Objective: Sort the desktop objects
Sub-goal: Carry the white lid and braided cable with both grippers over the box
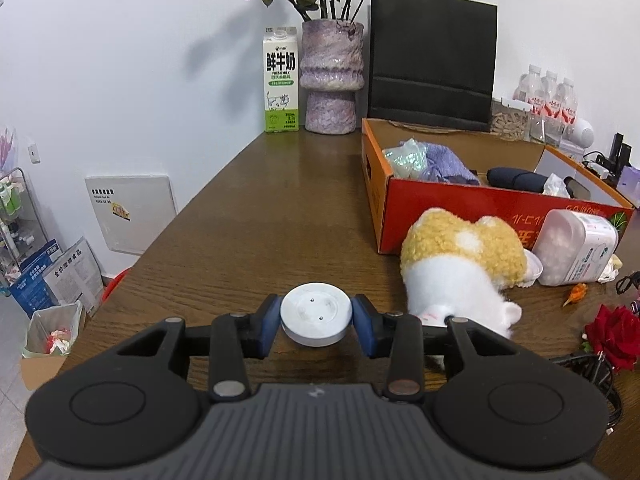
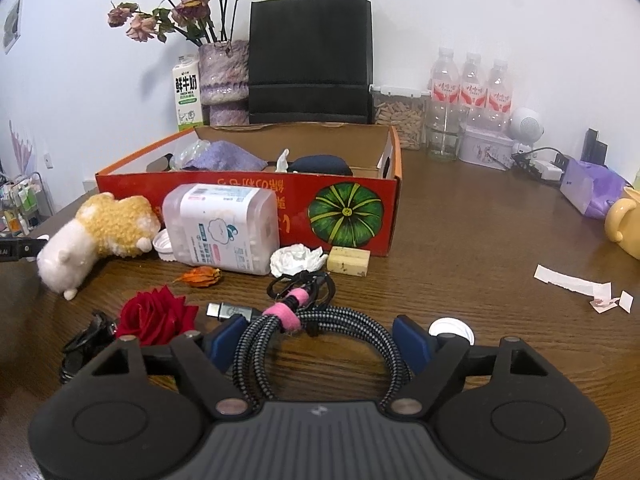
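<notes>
- Brown wood of the table [image 1: 256,208] carried everything, with the orange cardboard box [image 1: 440,216] standing toward its far side.
- The left gripper [image 1: 316,322] was clenched on a white round disc [image 1: 316,314], a blue pad pressing each side of it, low over the tabletop.
- The right gripper [image 2: 320,342] stood spread, its jaws straddling a coiled braided cable [image 2: 320,332] bound by a pink strap [image 2: 286,312]; the pads were not yet pressing on the coil.
- Just beyond the cable lay a red rose [image 2: 156,314], a crumpled tissue [image 2: 296,260] and a clear plastic tub [image 2: 222,228] on its side against the box.
- A yellow-and-white plush toy [image 1: 460,264] lay beside the box, near the left gripper.
- A white cap [image 2: 450,330] sat just beside the right gripper's right pad.
</notes>
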### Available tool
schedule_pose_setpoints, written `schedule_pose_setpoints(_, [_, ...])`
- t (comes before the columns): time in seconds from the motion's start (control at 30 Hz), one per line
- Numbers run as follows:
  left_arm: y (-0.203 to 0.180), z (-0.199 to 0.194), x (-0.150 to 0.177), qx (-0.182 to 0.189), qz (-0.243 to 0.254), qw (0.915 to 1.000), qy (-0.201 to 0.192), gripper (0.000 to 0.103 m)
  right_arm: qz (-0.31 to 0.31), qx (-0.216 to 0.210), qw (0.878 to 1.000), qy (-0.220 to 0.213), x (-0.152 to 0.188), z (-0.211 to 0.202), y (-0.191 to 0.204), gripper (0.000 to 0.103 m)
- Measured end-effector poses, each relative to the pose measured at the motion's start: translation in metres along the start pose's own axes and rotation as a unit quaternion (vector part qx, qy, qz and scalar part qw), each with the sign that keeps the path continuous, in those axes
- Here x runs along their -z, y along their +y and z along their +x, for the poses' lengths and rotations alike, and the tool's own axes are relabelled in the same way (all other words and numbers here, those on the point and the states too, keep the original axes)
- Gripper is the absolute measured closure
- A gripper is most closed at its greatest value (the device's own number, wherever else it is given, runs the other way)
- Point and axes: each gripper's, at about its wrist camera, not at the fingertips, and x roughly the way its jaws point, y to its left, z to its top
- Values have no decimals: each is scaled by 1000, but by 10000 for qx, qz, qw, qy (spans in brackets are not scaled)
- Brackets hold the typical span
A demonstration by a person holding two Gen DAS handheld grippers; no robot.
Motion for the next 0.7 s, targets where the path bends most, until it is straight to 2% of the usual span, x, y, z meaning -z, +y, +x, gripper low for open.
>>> schedule_pose_setpoints(0.33, [-5,-18,-15,27,-36,9995,-315,63,-16,-4,9995,-321,-10,-19,-1,24])
schedule_pose_setpoints(0.7, [-38,-37,-64,378,170,9940,-1016,63,-323,11,9942,-1026,-57,-37,5,24])
